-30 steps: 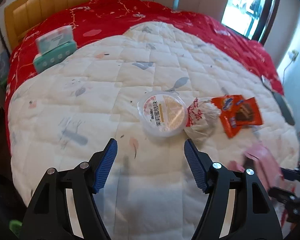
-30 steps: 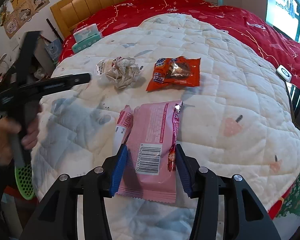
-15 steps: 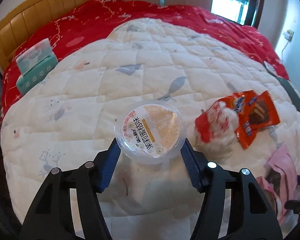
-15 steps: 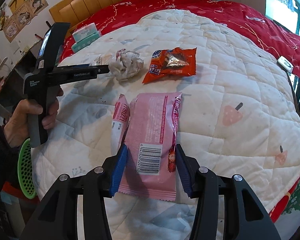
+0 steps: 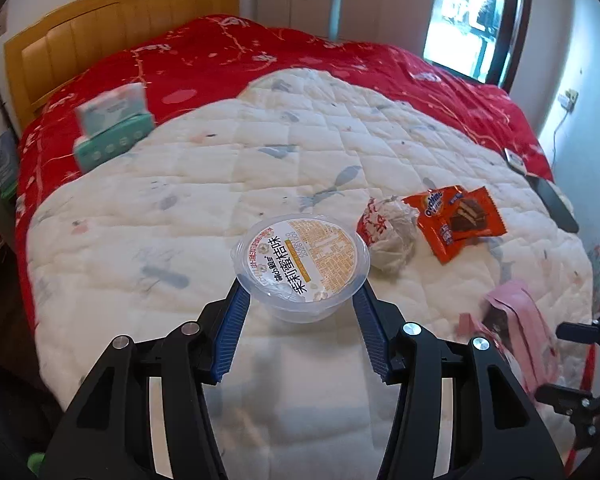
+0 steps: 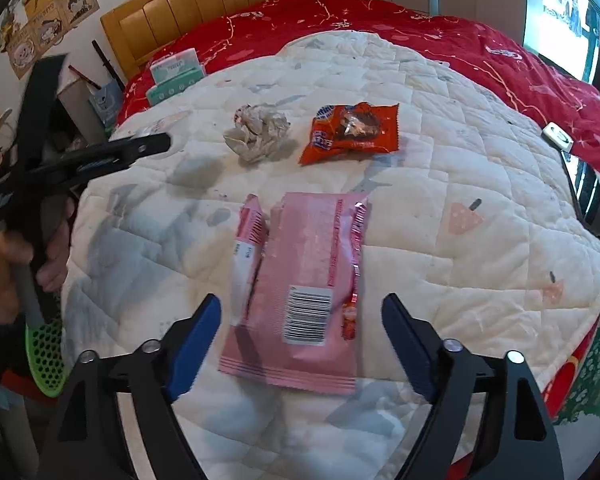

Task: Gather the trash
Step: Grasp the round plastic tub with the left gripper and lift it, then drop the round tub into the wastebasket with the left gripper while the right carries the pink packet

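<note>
A clear plastic cup (image 5: pixel 300 260) with a printed orange-and-white lid sits between the blue pads of my left gripper (image 5: pixel 302 292). Its jaws are closing, and both pads touch the cup's sides. To the cup's right on the white quilt (image 5: pixel 220 200) lie a crumpled paper ball (image 5: pixel 388 232) and an orange snack wrapper (image 5: pixel 456 216). My right gripper (image 6: pixel 302 308) hangs over a flat pink wrapper (image 6: pixel 304 280). These jaws are opening, and the pads stand wide of the wrapper's edges. A narrow pink wrapper (image 6: pixel 248 248) lies just left of it.
A green tissue box (image 5: pixel 112 128) rests on the red bedspread near the wooden headboard (image 5: pixel 120 20). A green mesh basket (image 6: pixel 46 356) hangs below the bed's left edge under a person's hand (image 6: pixel 52 268). A white device (image 6: pixel 556 136) and a dark tablet (image 6: pixel 592 208) lie at the right edge.
My left gripper came forward to the cup and narrowed until its pads met the cup's sides. The right gripper's jaws sprang wide off the pink wrapper, which stays on the quilt.
</note>
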A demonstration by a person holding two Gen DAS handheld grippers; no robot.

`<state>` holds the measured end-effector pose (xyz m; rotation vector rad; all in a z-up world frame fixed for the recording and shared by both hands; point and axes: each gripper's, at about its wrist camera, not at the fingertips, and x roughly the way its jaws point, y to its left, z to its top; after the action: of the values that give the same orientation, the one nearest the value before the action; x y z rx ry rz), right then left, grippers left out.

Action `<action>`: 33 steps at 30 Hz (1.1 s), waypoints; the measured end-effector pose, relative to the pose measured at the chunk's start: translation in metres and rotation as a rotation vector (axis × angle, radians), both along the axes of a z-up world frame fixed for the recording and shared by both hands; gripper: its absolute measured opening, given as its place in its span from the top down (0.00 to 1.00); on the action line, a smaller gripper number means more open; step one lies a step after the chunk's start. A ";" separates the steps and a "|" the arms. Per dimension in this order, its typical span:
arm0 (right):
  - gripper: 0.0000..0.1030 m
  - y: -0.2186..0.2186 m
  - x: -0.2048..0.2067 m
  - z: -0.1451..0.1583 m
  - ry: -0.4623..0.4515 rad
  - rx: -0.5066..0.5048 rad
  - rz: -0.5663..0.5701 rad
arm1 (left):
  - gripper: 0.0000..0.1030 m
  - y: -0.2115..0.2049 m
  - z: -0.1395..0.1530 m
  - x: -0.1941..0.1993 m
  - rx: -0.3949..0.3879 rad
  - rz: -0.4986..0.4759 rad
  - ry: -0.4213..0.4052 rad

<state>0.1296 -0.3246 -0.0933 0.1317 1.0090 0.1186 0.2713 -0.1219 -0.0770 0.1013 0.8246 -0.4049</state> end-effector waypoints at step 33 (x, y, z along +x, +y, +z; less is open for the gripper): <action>0.46 0.122 -0.050 0.035 -0.035 0.010 0.140 | 0.49 0.290 -0.014 -0.242 -0.090 0.544 0.076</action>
<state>0.0795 -0.2025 -0.0579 0.0680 0.9823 0.2526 0.0295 0.1683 -0.0914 -0.2209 0.8697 0.0681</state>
